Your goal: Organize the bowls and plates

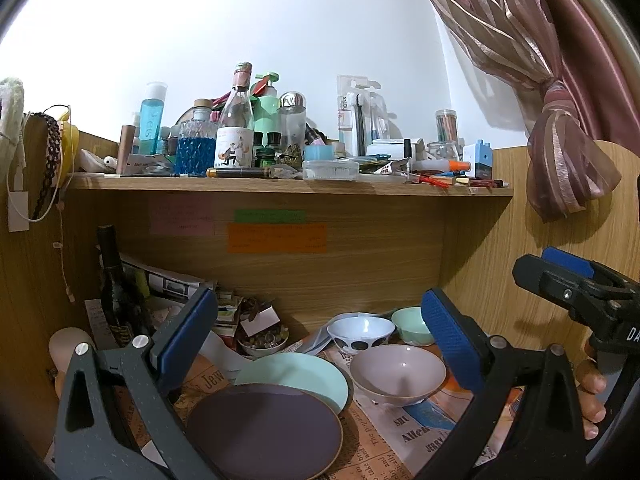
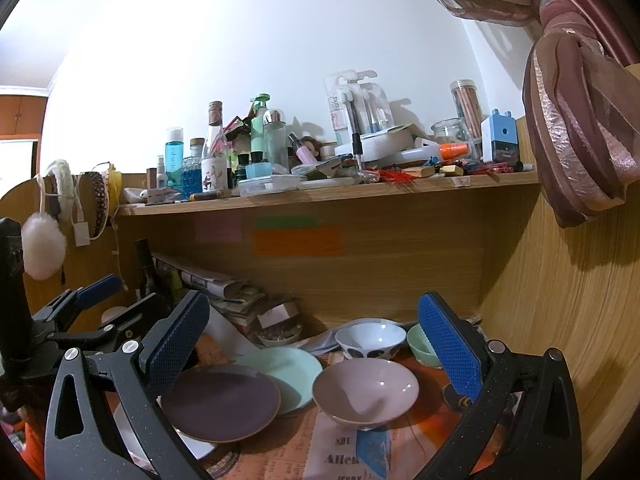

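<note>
On the newspaper-covered desk lie a dark purple plate point(image 1: 264, 430) point(image 2: 220, 402) and, behind it and partly under it, a mint plate point(image 1: 296, 378) point(image 2: 290, 372). To their right stands a pale pink bowl point(image 1: 398, 374) point(image 2: 366, 392). Behind it stand a white bowl with black dots point(image 1: 360, 334) point(image 2: 370, 342) and a small mint bowl point(image 1: 410, 324) point(image 2: 420, 344). My left gripper point(image 1: 320, 344) is open and empty above the plates. My right gripper point(image 2: 316, 348) is open and empty above the pink bowl; it also shows in the left wrist view point(image 1: 560, 272).
A wooden shelf point(image 1: 280, 186) crowded with bottles and stationery hangs above the desk. A dark wine bottle point(image 1: 114, 288), stacked papers and a small dish of beads point(image 1: 262, 344) fill the back left. A wooden side panel point(image 2: 560, 320) and a tied curtain point(image 2: 576, 128) close the right.
</note>
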{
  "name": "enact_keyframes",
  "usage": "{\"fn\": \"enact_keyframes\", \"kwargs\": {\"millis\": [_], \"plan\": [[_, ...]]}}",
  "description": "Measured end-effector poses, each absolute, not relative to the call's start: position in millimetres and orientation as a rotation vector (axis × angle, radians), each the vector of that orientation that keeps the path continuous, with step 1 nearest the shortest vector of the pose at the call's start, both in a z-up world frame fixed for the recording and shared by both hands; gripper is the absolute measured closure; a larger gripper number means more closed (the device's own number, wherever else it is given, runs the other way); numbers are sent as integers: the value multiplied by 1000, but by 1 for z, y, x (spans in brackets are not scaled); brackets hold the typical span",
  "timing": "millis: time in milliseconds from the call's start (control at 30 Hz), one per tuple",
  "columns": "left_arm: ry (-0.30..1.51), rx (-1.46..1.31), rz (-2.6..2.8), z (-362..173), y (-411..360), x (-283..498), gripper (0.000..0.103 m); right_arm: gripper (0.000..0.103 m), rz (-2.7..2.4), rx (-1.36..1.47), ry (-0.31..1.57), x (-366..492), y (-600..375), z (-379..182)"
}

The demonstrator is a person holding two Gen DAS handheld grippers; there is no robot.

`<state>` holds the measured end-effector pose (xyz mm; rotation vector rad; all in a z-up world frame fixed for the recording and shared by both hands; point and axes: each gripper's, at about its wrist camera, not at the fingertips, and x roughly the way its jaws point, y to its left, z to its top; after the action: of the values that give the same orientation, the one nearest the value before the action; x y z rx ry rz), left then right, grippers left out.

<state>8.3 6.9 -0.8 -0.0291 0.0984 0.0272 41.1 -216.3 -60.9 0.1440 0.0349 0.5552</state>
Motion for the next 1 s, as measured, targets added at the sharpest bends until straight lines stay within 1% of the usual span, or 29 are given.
{"fn": "enact_keyframes", "kwargs": {"millis": [1000], "plan": [[95, -42, 36, 1, 10, 7, 0, 0, 554, 137, 30, 38, -215, -62]]}}
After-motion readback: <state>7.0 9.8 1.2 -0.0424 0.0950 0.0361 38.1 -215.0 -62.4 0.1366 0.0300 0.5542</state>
